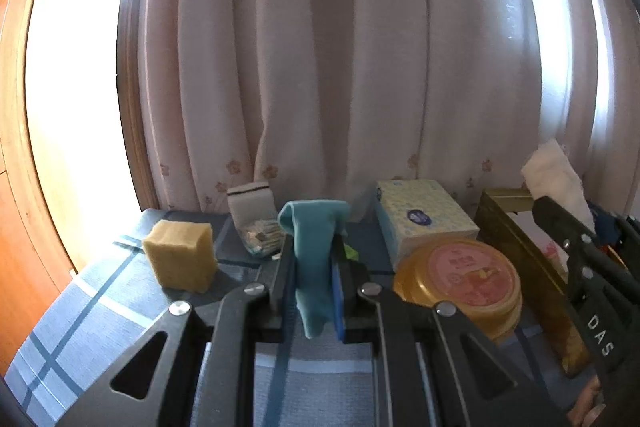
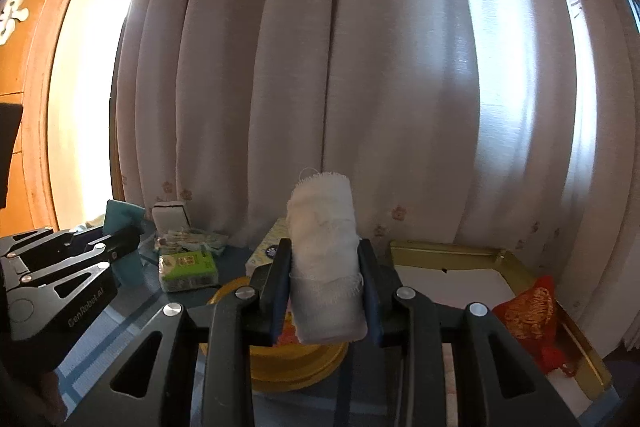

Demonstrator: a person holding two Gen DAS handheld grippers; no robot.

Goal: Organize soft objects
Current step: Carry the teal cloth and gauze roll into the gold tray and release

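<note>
Left gripper point(image 1: 314, 263) pinched a limp teal cloth point(image 1: 316, 251), raised over the checked table point(image 1: 100, 307). Right gripper point(image 2: 326, 267) clamped a white gauze roll point(image 2: 326, 259) mid-body: light, squashy, probably best gripped centrally. Gold tray point(image 2: 500, 255) lay beyond.

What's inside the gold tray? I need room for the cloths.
A red embroidered pouch lies in the gold tray; the right claw hides its near part.

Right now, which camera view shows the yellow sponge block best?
The left wrist view: the yellow sponge block stands whole and unobstructed on the checked tablecloth. In the right wrist view it is not visible; the left gripper fills that side.
</note>
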